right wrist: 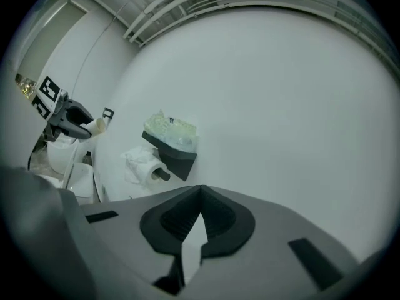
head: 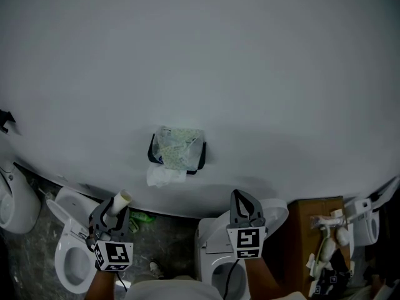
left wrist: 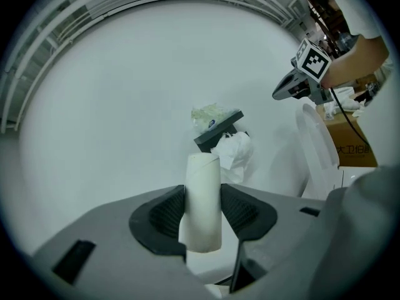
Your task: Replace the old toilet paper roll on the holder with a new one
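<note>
Wall holder (head: 201, 157) hangs above toilets (head: 60, 255); left gripper (head: 112, 212) clamps tube (head: 121, 200), right gripper (head: 242, 195) closed empty.

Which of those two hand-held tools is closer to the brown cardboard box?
Right. The right tool is just left of the cardboard box in the head view; the left tool, clamping a cardboard tube, is much farther left, beyond it.

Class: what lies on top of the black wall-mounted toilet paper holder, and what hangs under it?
On the black holder lies a crumpled clear packet of pale green material; under it hangs a white paper roll with bunched loose sheets. The packet covers the holder's top surface.
</note>
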The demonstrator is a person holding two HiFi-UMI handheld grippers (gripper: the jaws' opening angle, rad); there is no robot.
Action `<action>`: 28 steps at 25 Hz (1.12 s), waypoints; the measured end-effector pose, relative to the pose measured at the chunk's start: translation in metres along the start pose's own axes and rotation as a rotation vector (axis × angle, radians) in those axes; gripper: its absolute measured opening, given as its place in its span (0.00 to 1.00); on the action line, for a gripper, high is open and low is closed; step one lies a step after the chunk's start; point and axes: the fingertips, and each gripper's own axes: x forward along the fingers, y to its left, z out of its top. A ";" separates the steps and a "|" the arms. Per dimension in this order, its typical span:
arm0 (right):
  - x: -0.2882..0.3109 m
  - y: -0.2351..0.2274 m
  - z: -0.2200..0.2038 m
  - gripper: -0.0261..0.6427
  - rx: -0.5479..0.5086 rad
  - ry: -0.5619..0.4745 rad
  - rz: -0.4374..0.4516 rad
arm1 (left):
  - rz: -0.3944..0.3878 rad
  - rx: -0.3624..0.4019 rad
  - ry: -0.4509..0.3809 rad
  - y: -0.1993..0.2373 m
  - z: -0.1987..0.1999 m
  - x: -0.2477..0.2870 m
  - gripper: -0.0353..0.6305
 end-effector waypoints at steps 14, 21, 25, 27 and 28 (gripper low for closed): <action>-0.020 -0.006 0.000 0.03 0.158 -0.012 -0.001 | 0.066 -0.159 0.025 0.041 -0.023 -0.010 0.34; -0.032 -0.004 -0.001 0.03 0.174 -0.001 -0.020 | 0.061 -0.213 0.016 0.045 -0.030 -0.015 0.34; -0.039 -0.005 -0.004 0.04 0.202 0.017 -0.043 | 0.056 -0.233 0.012 0.044 -0.031 -0.017 0.34; -0.040 -0.005 -0.005 0.04 0.209 0.024 -0.046 | 0.054 -0.236 0.008 0.045 -0.031 -0.018 0.34; -0.040 -0.005 -0.005 0.04 0.210 0.026 -0.045 | 0.054 -0.237 0.006 0.046 -0.031 -0.018 0.34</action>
